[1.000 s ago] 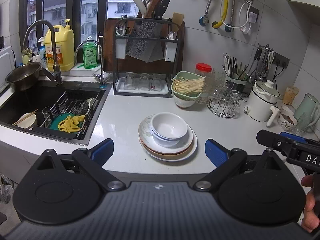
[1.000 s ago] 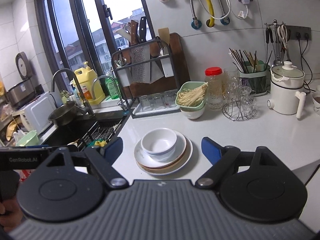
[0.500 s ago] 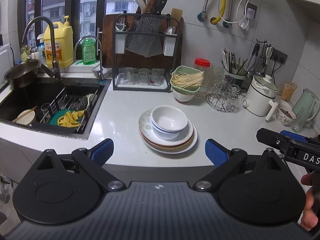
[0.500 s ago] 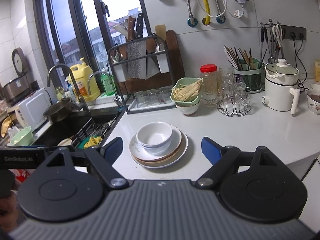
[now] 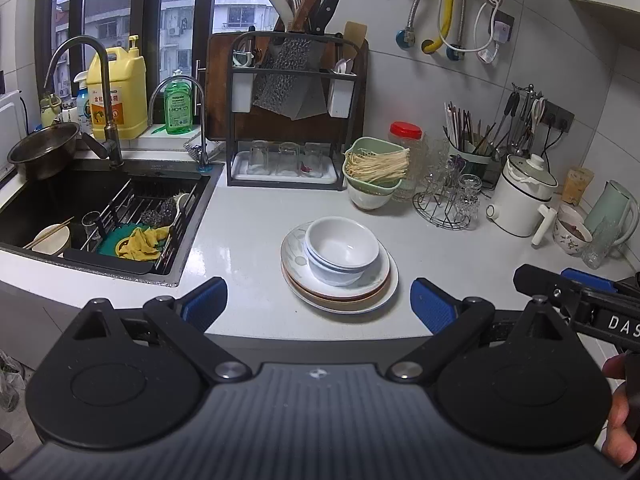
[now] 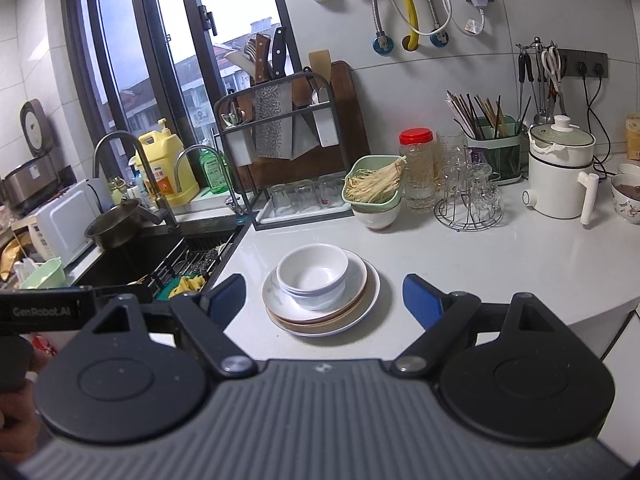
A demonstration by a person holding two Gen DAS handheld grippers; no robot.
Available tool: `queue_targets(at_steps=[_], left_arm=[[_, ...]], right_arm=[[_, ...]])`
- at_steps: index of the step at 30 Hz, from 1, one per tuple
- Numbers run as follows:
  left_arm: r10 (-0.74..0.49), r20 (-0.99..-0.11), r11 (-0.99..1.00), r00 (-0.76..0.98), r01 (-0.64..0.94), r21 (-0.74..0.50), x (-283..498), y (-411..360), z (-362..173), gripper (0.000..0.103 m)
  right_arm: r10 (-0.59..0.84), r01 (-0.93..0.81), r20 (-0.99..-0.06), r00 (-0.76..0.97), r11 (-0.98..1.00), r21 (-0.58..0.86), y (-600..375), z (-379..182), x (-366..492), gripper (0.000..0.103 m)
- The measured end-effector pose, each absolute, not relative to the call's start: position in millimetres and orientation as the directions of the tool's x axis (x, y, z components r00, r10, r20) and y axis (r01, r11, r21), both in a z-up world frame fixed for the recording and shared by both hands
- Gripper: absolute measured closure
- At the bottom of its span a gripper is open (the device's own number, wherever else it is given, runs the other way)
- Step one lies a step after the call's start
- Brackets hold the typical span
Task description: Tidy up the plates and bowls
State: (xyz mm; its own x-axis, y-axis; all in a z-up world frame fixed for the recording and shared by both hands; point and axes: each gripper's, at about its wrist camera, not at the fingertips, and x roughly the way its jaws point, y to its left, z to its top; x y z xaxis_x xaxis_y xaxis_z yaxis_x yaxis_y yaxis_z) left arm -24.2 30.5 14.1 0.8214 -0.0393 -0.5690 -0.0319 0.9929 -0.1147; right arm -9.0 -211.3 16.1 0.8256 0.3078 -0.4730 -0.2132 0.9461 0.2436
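White nested bowls [image 5: 340, 250] sit atop stacked plates [image 5: 340, 280] near the table [image 5: 460, 256] front edge. Left tool [image 5: 319, 298] and right tool [image 6: 324, 294] hover wide, empty. Gripping only the glossy bowl rim could let it slip.

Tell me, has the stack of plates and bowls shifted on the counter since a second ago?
No. The stack of plates and bowls sits in the same spot relative to the sink corner and the knife rack; only the camera drifted slightly.
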Motion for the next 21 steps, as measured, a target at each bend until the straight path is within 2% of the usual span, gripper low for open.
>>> queue_targets(at_steps=[21], left_arm=[[-0.058, -0.59, 0.994, 0.805, -0.008, -0.108, 2.1, 13.0, 12.6, 0.003]], right_arm=[[0.29, -0.18, -0.483, 0.826, 0.948, 0.262, -222.8, 11.6, 2.6, 0.016]])
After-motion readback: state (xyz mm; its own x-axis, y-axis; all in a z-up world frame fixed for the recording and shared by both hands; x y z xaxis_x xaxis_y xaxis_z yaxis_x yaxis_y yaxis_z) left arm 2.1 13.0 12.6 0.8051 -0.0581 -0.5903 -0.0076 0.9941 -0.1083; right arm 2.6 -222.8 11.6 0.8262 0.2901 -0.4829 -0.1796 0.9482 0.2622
